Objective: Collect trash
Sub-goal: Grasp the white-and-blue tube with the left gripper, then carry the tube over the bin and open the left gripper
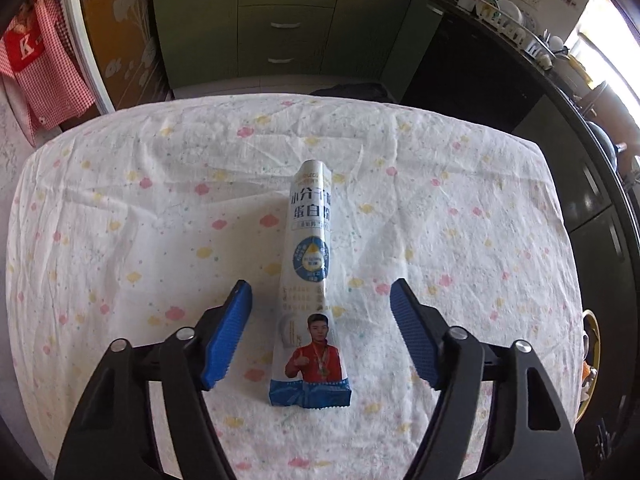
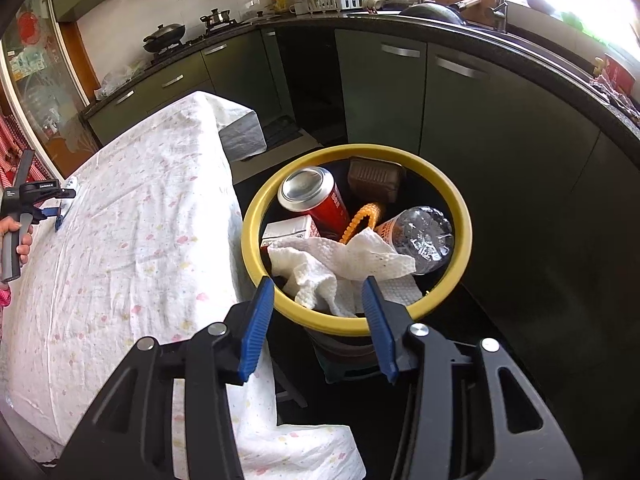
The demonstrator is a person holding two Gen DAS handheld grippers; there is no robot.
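A long white sachet packet (image 1: 310, 240) with blue print and a photo of a person in red lies flat on the flowered tablecloth (image 1: 120, 220). My left gripper (image 1: 320, 288) straddles its lower half, open, with both blue pads clear of it. In the right wrist view my right gripper (image 2: 318, 280) hangs open over the near rim of a yellow-rimmed bin (image 2: 360, 150). A crumpled paper towel (image 2: 344, 256) lies in the bin just beyond its fingertips, not pinched. A hand holds the left gripper (image 2: 40, 200) at the table's far left.
The bin also holds a red can (image 2: 320, 200), a clear plastic bottle (image 2: 420, 232), a small carton (image 2: 288, 232) and a brown pack (image 2: 374, 178). It stands by the table's right edge (image 2: 232, 208). Green cabinets (image 2: 400, 92) and a dark counter ring the floor behind.
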